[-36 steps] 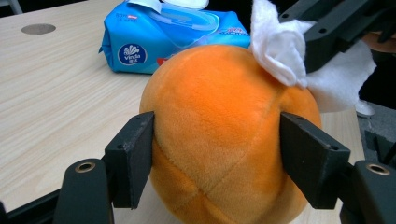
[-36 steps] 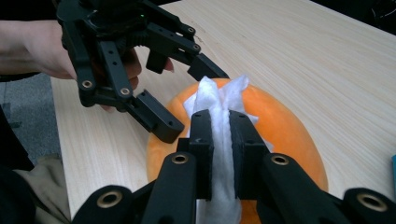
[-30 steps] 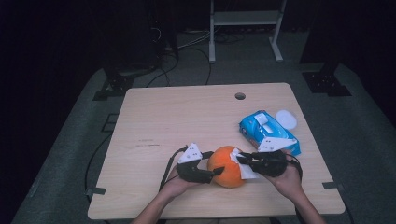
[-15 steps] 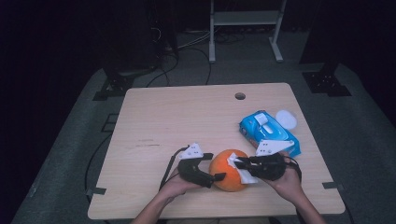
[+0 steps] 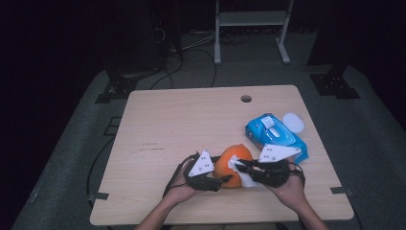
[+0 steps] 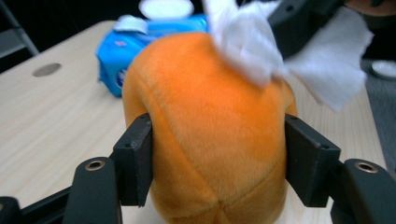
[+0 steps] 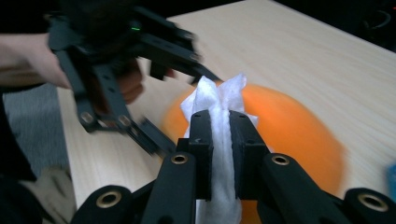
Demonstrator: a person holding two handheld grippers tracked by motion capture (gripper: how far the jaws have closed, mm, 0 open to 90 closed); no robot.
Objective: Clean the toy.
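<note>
The left gripper (image 6: 217, 168) has just closed its jaws on the orange plush toy (image 6: 210, 135), holding it near the table's (image 5: 167, 124) front edge. The right gripper (image 7: 219, 140) pinches a white wipe (image 7: 219, 100) against the toy. It looks like wiping; next, rub gently across the fur.

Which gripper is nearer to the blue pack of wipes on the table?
The right gripper. It sits just in front of the blue wipes pack, pinching a white wipe against the orange plush toy. The left gripper clamps that toy from its far side.
</note>
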